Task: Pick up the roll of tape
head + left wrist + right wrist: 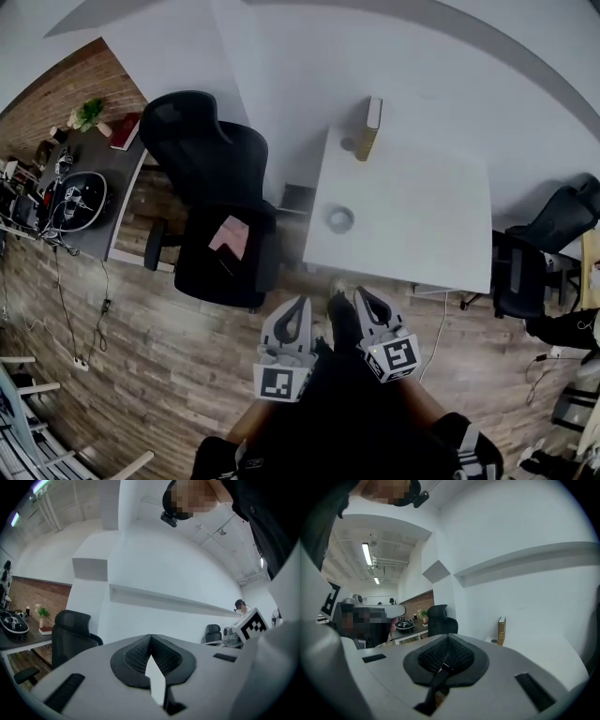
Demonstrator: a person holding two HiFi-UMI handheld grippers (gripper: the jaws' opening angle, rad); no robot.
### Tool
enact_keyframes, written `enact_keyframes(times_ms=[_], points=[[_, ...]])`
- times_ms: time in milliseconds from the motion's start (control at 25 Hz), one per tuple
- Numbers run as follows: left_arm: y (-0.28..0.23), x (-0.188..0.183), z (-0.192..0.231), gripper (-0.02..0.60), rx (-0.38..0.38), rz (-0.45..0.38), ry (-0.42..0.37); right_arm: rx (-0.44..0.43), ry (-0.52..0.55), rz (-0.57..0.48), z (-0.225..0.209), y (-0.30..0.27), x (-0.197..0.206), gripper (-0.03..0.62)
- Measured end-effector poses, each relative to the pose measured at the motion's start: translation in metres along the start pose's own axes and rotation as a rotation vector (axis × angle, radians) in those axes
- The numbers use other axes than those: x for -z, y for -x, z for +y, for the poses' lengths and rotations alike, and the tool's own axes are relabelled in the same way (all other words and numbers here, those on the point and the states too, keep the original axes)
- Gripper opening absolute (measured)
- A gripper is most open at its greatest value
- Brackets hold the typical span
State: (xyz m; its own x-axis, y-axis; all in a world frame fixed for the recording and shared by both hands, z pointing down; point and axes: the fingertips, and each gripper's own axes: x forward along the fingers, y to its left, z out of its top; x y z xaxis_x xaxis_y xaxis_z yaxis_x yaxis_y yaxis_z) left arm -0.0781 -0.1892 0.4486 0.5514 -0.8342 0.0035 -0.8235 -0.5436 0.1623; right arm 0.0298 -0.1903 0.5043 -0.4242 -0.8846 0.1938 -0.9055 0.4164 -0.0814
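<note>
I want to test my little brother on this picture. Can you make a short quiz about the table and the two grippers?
1. True or false: the roll of tape lies on the white table.
2. The left gripper and right gripper are: A) over the tape; B) close to the person, away from the tape; C) on the chair.
3. Fill in: a ____ stands upright near the table's far edge.
Key: 1 true; 2 B; 3 book.
</note>
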Motion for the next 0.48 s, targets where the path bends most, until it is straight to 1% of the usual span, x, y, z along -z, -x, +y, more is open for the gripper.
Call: enact_keyframes(times_ms=[200,320,480], points=[[-0.02,-0.002,0.013,0.017,-0.02,-0.013,0.01,-0.008,0.009,0.026,-0.016,-0.027,0.004,0.012],[-0.038,-0.002,0.022,0.017,-0.025,-0.01,0.006,-0.024,0.014,0.038,-0.028,-0.047,0.006,0.012],[-0.065,-0.002,0.032,0.017,-0.028,0.001,0.018,-0.025,0.025,0.074,-0.047,-0.075,0.008,0.012]])
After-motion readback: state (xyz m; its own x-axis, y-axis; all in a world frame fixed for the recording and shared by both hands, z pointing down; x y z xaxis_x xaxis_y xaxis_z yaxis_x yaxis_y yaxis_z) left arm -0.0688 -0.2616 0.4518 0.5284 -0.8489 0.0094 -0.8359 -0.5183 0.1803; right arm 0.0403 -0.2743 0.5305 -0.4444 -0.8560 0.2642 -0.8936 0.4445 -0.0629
